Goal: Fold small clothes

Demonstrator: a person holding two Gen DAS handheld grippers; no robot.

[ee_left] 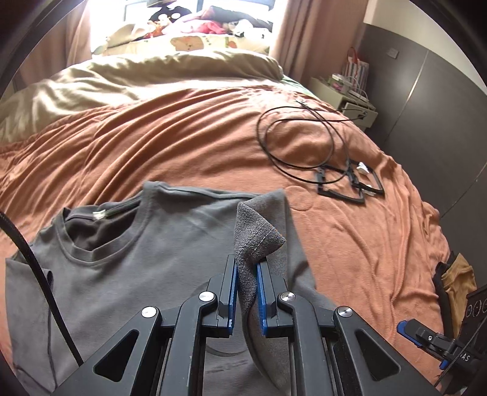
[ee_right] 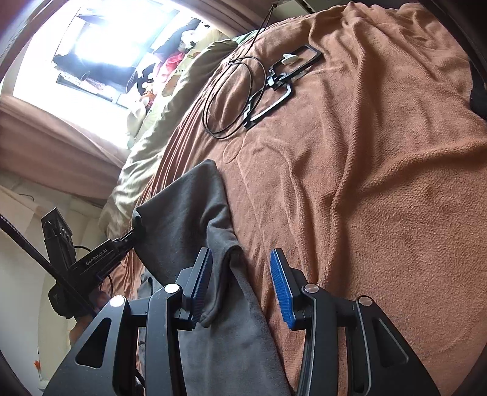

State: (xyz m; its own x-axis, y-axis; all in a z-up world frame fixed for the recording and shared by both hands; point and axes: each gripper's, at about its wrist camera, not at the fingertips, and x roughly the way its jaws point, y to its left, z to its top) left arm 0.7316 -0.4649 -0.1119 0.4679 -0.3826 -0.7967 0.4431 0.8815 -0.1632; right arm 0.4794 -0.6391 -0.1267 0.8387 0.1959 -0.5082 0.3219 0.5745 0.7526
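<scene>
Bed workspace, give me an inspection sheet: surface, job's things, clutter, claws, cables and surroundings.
Surface: orange blanket, wrinkled, covering the bed.
Job's things: grey T-shirt lying flat, neckline towards the pillows; one edge lifted in a fold.
Clutter: black frames on the blanket beyond the shirt; olive duvet and soft toys at the head of the bed.
Claws: left claw shut on the shirt's lifted edge; right claw open, shirt edge against its left finger, pads not pressing on it.
Cables: black cable looped beside the frames.
Surroundings: bright window, pink curtains, bedside cabinet, dark wardrobe.
</scene>
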